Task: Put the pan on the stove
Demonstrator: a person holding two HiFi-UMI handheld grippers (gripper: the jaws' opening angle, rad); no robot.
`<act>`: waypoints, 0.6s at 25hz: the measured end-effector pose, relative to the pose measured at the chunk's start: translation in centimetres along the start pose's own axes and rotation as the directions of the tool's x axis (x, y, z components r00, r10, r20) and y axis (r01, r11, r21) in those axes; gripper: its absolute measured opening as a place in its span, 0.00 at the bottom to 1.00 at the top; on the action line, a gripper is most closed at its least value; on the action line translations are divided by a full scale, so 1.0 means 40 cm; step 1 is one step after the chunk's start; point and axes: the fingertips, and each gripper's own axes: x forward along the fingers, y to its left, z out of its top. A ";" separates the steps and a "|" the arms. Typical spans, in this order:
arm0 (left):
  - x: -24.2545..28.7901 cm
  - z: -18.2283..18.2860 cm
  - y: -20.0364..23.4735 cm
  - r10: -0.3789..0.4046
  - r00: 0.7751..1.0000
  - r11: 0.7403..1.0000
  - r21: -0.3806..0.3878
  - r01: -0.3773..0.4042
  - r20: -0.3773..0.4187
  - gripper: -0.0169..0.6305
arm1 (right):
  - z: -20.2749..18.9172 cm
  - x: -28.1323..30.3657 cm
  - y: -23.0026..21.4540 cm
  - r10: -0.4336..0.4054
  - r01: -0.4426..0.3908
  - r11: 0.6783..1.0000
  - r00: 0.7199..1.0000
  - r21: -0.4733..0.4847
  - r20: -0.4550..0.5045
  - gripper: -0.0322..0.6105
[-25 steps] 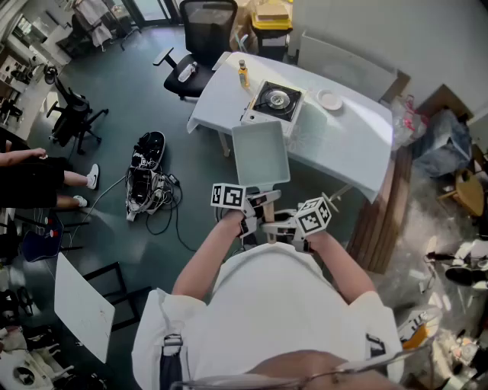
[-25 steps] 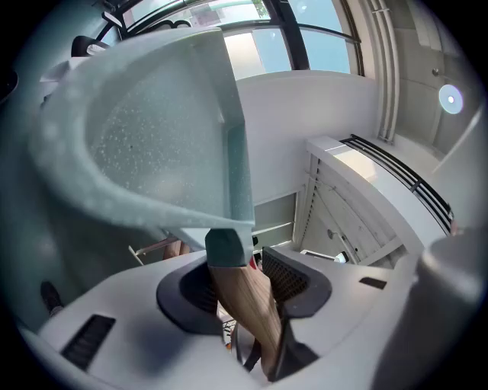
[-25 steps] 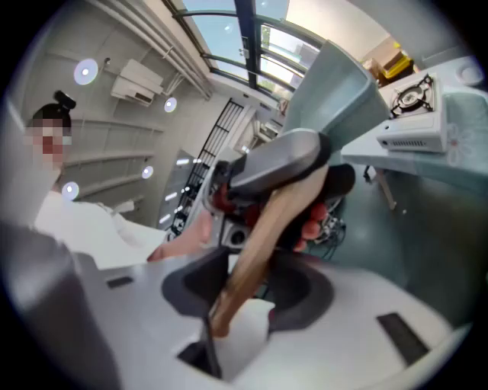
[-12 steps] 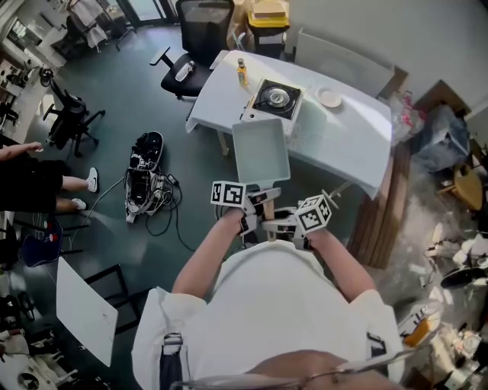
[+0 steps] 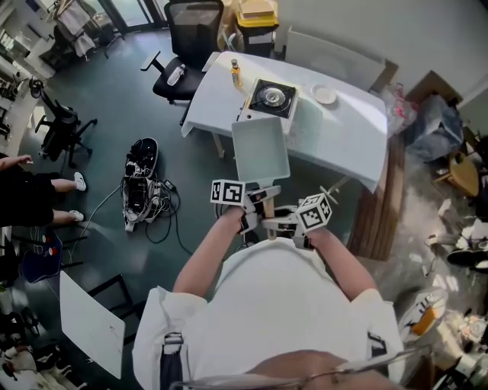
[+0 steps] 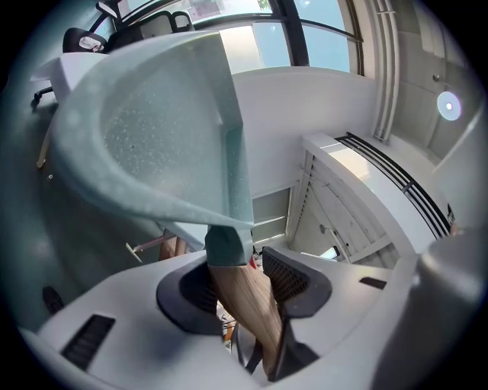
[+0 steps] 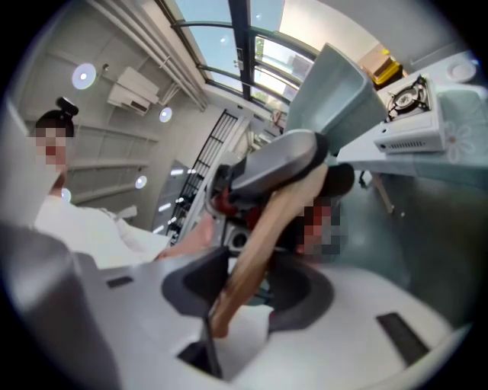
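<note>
A square pale green pan with a wooden handle hangs in the air in front of the person, short of the white table. My left gripper is shut on the handle close to the pan body. My right gripper is shut on the handle's rear end, just behind the left gripper. The black stove sits on the table's far left part and shows past the pan as the stove in the right gripper view.
On the table stand a small bottle and a white plate beside the stove. A black office chair and a yellow bin are behind the table. Shoes and cables lie on the floor at left.
Both grippers keep their hold on the pan handle. The room has drifted a little in the head view, and the seated person at far left has slid toward the edge.
</note>
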 end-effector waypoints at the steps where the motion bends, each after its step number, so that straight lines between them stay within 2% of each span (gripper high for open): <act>1: -0.004 0.000 0.001 -0.004 1.000 1.000 0.001 0.004 -0.005 0.30 | 0.000 0.005 -0.001 -0.003 0.003 1.000 1.000 0.003 0.008 0.32; 15: -0.055 0.011 0.022 -0.003 0.998 1.000 0.004 0.003 -0.059 0.30 | 0.026 0.075 -0.003 -0.032 0.033 0.999 0.998 -0.004 0.058 0.32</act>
